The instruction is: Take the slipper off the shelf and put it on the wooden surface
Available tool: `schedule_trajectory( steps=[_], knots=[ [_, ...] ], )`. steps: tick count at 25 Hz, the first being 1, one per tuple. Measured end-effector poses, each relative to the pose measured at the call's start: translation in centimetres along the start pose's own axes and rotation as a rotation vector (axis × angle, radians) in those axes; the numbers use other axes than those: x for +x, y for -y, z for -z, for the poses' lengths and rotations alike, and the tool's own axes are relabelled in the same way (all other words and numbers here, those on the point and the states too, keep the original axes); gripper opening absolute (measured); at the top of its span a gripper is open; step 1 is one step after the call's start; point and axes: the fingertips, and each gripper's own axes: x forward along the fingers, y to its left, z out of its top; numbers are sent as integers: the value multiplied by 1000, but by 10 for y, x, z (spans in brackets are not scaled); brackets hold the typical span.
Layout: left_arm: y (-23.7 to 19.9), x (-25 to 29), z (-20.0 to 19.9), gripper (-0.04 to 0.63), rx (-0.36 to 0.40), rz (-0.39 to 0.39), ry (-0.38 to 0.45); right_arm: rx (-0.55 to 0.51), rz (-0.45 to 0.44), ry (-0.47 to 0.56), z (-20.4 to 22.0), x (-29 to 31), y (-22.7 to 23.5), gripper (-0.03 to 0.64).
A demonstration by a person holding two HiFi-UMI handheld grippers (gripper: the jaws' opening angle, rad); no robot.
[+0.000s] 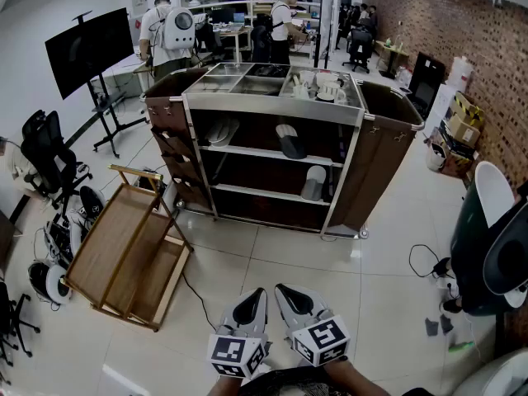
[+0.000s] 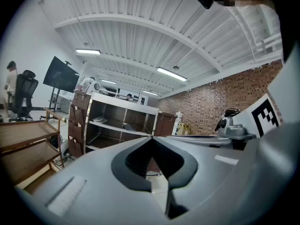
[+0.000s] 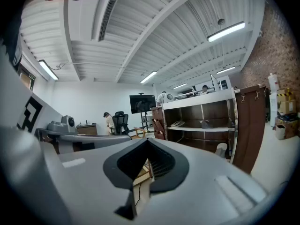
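A metal shelf cart (image 1: 272, 151) stands a few steps ahead on the tiled floor. Its upper shelf holds a white slipper (image 1: 221, 130) at the left and a dark slipper (image 1: 290, 143) near the middle. A grey slipper (image 1: 313, 182) leans on the shelf below. A low wooden rack (image 1: 124, 254) stands left of the cart. Both grippers are held side by side low in the head view, far from the cart. My left gripper (image 1: 256, 297) (image 2: 151, 137) is shut and empty. My right gripper (image 3: 147, 139) (image 1: 287, 294) is shut too, with nothing in it.
Brown fabric bags (image 1: 388, 155) hang on both sides of the cart. A TV on a stand (image 1: 87, 48) and office chairs (image 1: 49, 155) are at the left. A dark machine (image 1: 491, 246) and a floor cable (image 1: 425, 262) lie at the right. People stand at the back.
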Motion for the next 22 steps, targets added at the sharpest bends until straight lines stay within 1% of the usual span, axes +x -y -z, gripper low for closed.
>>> schedule_trajectory(
  steps=[4, 10, 15, 19, 22],
  knots=[
    [-13, 5, -3, 5, -1, 5, 10, -13, 1, -6, 1, 11, -3, 0],
    [-26, 20, -2, 5, -9, 18, 5, -5, 23, -3, 0, 28, 10, 0],
    [-45, 35, -4, 5, -4, -3, -5, 1, -1, -3, -3, 54, 16, 0],
    [-62, 56, -11, 5, 12, -18, -6, 2, -15, 11, -12, 79, 29, 0],
    [-73, 75, -17, 5, 6, -20, -6, 0, -12, 20, -19, 94, 43, 0]
  ],
)
